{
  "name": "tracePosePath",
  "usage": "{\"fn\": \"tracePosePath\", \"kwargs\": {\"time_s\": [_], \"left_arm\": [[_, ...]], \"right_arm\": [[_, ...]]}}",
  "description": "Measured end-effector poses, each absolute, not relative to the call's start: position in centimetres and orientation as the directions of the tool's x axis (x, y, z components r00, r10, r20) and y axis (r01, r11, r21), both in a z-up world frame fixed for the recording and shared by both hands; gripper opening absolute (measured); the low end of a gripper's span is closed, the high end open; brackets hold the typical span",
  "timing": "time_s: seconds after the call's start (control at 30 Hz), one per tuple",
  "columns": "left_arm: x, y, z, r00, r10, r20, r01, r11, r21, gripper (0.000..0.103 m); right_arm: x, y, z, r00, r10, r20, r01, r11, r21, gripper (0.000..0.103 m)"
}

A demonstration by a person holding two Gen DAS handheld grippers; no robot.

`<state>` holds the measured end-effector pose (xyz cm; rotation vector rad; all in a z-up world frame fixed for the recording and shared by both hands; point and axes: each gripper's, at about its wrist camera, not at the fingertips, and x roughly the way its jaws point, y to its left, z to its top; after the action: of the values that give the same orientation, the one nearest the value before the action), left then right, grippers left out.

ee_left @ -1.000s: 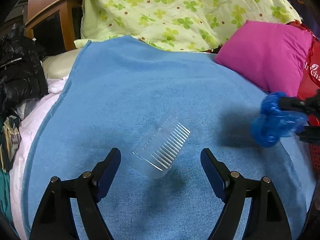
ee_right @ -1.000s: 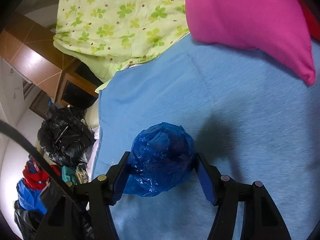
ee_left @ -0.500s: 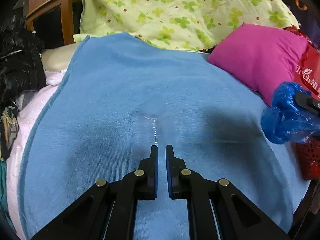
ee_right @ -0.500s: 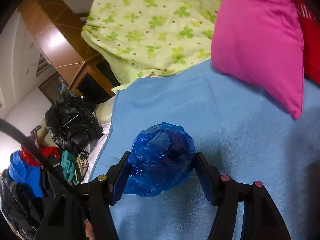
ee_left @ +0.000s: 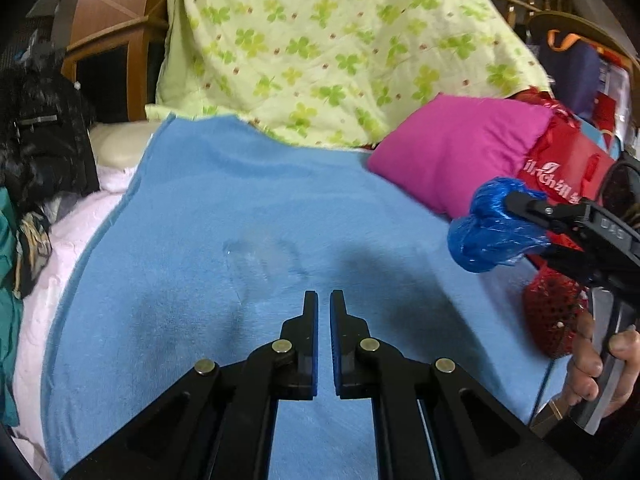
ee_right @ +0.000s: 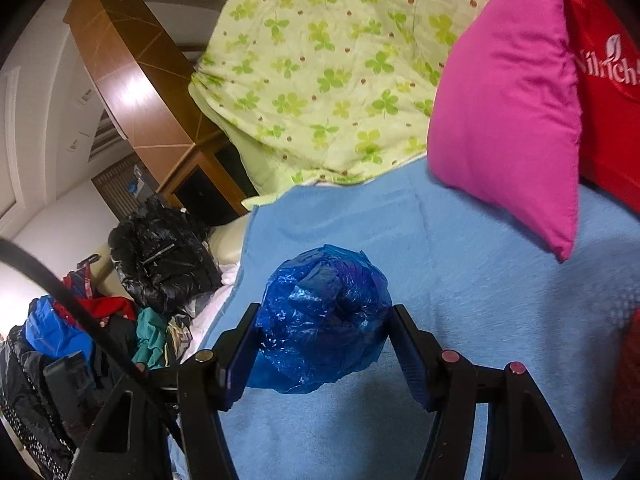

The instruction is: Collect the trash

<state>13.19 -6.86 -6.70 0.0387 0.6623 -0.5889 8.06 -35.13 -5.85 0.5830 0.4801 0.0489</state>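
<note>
the blue blanket [ee_left: 224, 208] fills the left wrist view under the clover quilt [ee_left: 320, 48] at 12 o'clock and the pink pillow [ee_left: 452, 152] at 2. the right claw [ee_right: 324, 344], at 3 o'clock there, is pinching the blue bag ball [ee_right: 320, 320]. a second ago the left claw [ee_left: 324, 300] straddled a clear plastic piece [ee_left: 260, 256]; now it is pressed together, the faint plastic just beyond at 11. whether it is gripped i cannot tell, though both look bound for disposal.
</note>
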Motion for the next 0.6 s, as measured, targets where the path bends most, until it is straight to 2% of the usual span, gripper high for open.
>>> {"fn": "tracePosePath", "kwargs": {"time_s": [0.13, 0.2, 0.23, 0.27, 0.37, 0.47, 0.6], "left_arm": [[12.8, -6.3, -7.2, 0.655, -0.453, -0.605, 0.496, 0.862, -0.108, 0.006], [14.1, -5.3, -8.2, 0.635, -0.430, -0.641, 0.451, 0.881, -0.145, 0.011], [14.6, -4.8, -8.6, 0.629, -0.415, -0.657, 0.426, 0.891, -0.156, 0.023], [15.2, -4.3, -9.1, 0.633, -0.389, -0.669, 0.391, 0.907, -0.157, 0.042], [16.1, -4.1, -9.5, 0.669, -0.346, -0.658, 0.350, 0.927, -0.132, 0.069], [18.0, -5.7, -10.1, 0.651, -0.334, -0.681, 0.359, 0.927, -0.111, 0.074], [20.6, -8.3, -11.1, 0.637, -0.289, -0.715, 0.323, 0.942, -0.093, 0.074]], "right_arm": [[5.9, -35.1, -5.7, 0.893, 0.180, -0.411, 0.085, 0.832, 0.549, 0.066], [5.1, -34.9, -5.6, 0.894, 0.183, -0.409, 0.082, 0.831, 0.551, 0.066], [4.8, -34.9, -5.6, 0.894, 0.182, -0.410, 0.082, 0.832, 0.549, 0.066], [4.6, -34.9, -5.6, 0.894, 0.180, -0.410, 0.082, 0.835, 0.545, 0.066], [4.5, -34.9, -5.6, 0.891, 0.172, -0.419, 0.084, 0.846, 0.527, 0.066], [4.8, -35.6, -6.1, 0.884, 0.175, -0.433, 0.099, 0.836, 0.540, 0.066], [4.9, -36.5, -6.5, 0.881, 0.168, -0.442, 0.114, 0.833, 0.542, 0.066]]}}
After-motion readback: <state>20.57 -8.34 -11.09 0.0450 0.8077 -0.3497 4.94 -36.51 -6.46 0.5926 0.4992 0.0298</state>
